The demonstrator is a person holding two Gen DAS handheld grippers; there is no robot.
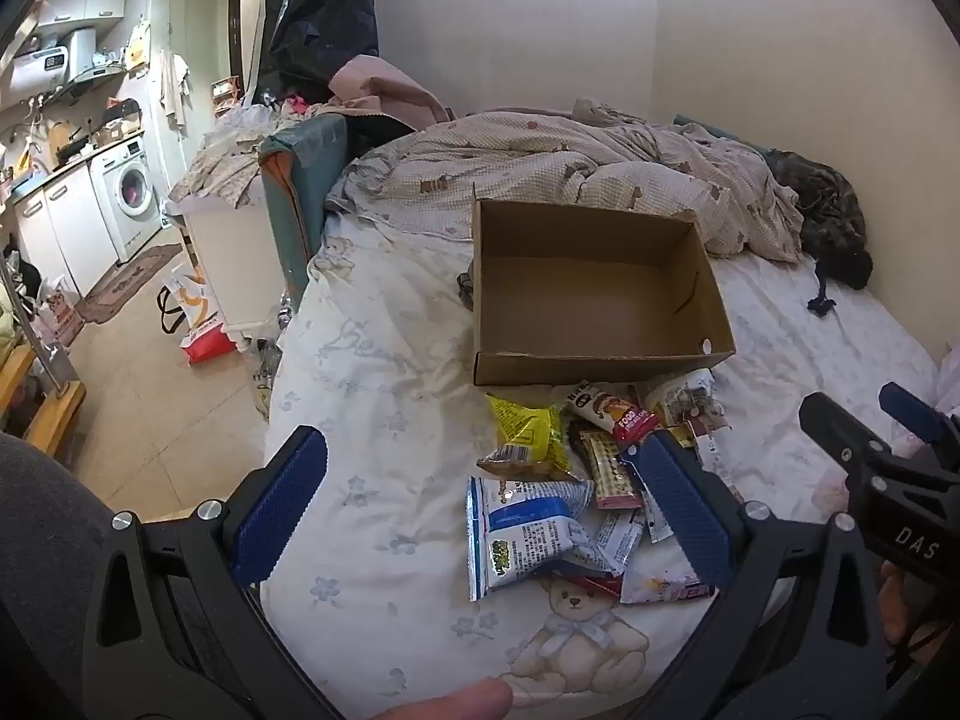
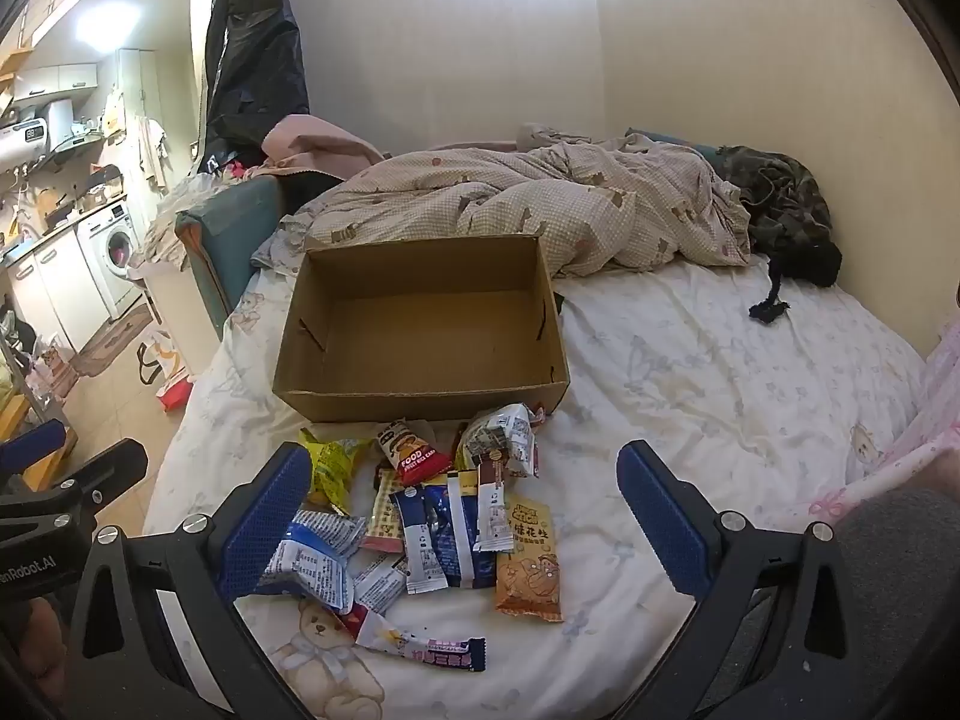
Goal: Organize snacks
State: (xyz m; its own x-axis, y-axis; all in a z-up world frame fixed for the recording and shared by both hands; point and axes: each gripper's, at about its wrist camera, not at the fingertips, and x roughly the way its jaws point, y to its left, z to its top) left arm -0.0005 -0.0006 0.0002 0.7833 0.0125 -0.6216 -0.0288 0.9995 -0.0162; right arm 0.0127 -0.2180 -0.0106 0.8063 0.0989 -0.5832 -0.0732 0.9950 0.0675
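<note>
I have both grippers hanging over the bed [image 2: 690,360], jaws spread wide and nothing between them: the left gripper [image 1: 480,498] and the right gripper [image 2: 462,516].

The snacks [image 2: 420,516] lie loose in a heap on the sheet, just at 6 o'clock of the box [image 2: 420,387], the nearest ones touching its front wall. I judge them light, soft and crinkly: foil and plastic packs that will slide on each other and crush if I clamp hard. The flat sachets [image 2: 453,534] give little to bite on, so I would pinch them by a sealed edge. The puffed yellow bag [image 1: 528,432] and blue-white bag [image 1: 522,534] I would take across the middle, gently. The orange pack [image 2: 531,558] lies alone at 4 o'clock of the heap, the easiest first pick.

The box is open-topped cardboard, and I see nothing in it.
</note>
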